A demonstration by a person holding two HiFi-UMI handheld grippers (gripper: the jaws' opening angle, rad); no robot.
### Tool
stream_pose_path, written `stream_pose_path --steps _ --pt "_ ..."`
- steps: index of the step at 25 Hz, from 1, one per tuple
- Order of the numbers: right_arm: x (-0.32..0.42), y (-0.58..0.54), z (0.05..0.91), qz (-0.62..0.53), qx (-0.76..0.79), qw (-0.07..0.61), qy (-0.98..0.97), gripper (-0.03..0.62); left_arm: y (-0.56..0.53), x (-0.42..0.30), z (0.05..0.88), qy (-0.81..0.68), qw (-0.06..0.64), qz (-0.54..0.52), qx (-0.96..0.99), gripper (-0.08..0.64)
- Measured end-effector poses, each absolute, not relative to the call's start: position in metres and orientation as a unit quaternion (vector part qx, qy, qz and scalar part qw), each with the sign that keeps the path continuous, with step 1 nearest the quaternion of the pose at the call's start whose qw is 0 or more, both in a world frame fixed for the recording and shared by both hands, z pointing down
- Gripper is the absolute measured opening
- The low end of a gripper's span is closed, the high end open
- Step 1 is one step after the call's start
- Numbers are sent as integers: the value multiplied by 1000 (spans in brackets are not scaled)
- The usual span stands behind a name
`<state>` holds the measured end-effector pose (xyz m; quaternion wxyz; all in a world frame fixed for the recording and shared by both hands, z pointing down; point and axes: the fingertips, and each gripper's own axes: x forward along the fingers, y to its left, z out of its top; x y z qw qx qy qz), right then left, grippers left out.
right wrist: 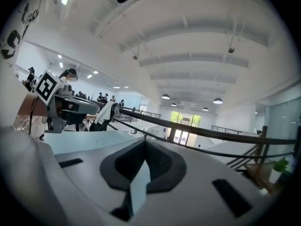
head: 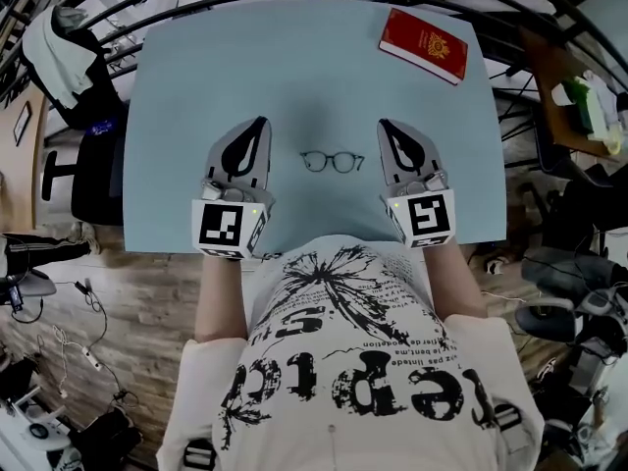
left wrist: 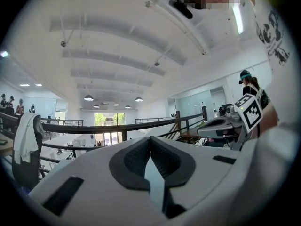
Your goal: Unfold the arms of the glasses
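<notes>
Thin dark glasses [head: 332,162] with round lenses lie on the light blue table [head: 196,96], and neither gripper touches them. My left gripper [head: 261,123] is held above the table to their left, its jaws pressed together with nothing between them. To the right of the glasses my right gripper [head: 384,125] is held the same way, shut and empty. Both point level, away from the person. In the left gripper view the dark pads [left wrist: 162,159] meet at the tip, and the right gripper [left wrist: 221,126] shows beyond them. The right gripper view shows its pads [right wrist: 160,166] closed and the left gripper [right wrist: 70,105] off to the side. The glasses appear in neither gripper view.
A red booklet [head: 423,45] lies at the table's far right corner. A black chair [head: 83,175] with a white cloth stands left of the table. Black railings run behind it, and cluttered equipment [head: 579,283] sits at the right. The person's torso is against the near edge.
</notes>
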<state>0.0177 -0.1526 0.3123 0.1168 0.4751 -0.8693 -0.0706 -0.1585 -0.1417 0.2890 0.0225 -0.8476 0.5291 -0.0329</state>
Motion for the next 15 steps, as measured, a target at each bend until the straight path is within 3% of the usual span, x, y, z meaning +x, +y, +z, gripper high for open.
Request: stream_pose_path --steps 15 --pt "19 -164 318 -63 502 113 -855 8 -151 -157 297 518 -4 -37 -854 18"
